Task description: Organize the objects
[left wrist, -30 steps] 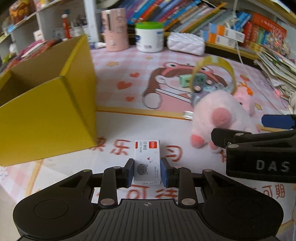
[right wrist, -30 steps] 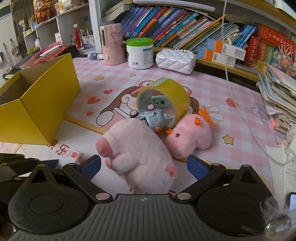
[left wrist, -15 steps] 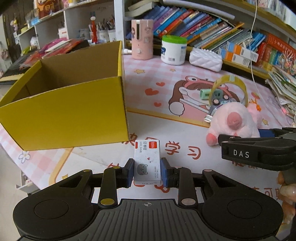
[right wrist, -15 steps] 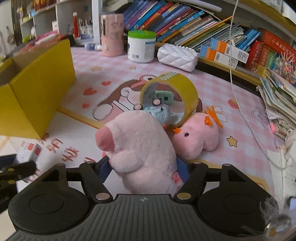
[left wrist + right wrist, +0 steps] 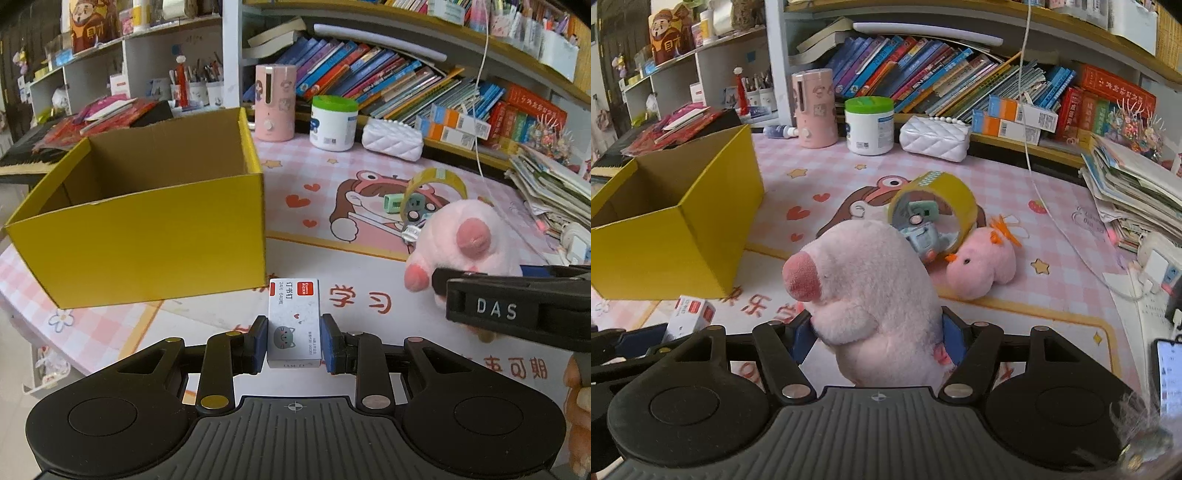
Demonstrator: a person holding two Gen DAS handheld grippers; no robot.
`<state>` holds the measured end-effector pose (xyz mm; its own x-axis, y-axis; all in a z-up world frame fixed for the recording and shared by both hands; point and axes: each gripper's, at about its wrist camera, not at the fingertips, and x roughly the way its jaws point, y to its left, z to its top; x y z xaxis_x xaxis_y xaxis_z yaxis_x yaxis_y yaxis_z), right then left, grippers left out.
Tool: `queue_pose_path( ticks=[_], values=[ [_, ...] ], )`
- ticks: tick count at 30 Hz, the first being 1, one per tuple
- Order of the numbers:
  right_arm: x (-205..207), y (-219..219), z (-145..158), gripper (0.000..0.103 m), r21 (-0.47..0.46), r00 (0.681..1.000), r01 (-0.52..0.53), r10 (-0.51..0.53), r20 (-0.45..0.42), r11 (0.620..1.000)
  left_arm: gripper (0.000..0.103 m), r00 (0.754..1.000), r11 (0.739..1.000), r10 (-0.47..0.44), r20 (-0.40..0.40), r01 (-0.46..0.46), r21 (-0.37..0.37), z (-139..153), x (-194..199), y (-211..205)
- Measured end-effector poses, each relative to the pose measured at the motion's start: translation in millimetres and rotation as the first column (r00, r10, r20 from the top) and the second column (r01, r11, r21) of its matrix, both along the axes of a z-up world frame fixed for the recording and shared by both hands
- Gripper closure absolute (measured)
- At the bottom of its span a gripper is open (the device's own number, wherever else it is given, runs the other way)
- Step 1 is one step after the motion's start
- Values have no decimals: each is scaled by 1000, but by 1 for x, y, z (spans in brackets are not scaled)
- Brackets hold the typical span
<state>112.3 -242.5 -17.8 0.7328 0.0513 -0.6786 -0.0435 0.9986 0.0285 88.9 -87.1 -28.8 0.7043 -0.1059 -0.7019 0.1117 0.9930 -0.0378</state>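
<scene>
My left gripper (image 5: 294,345) is shut on a small white staple box (image 5: 294,321) with a red label and a cat face, held above the mat just right of the open yellow cardboard box (image 5: 147,229). My right gripper (image 5: 875,336) is shut on a pink plush pig (image 5: 864,295), lifted off the mat; the pig (image 5: 461,240) and this gripper's side also show at the right of the left wrist view. On the mat behind lie a yellow tape roll (image 5: 938,206), a small toy car (image 5: 923,240) and a second pink plush (image 5: 982,262).
A pink cup (image 5: 814,107), a white jar with a green lid (image 5: 870,125) and a white quilted pouch (image 5: 934,138) stand at the back before shelves of books. A paper pile (image 5: 1134,192) and a cable (image 5: 1060,221) lie at the right. A hand (image 5: 580,398) shows at lower right.
The right jaws closed around the pink pig and lifted it off the mat. The left gripper rose and drew back with the staple box, so more of the yellow box shows.
</scene>
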Motion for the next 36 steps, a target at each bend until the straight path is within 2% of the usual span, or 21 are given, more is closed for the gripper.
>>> queue_pose_path(
  ticks=[21,36],
  values=[
    [-77,119,12,37,-12,999,-47,47,-18,999,75,999,999,34,19,-34,-19,10,-68,114],
    [-111,176,10,37,16,996,-77,78,-44,997,75,998,999,46,47,-45,-17,13,-102,170]
  ],
)
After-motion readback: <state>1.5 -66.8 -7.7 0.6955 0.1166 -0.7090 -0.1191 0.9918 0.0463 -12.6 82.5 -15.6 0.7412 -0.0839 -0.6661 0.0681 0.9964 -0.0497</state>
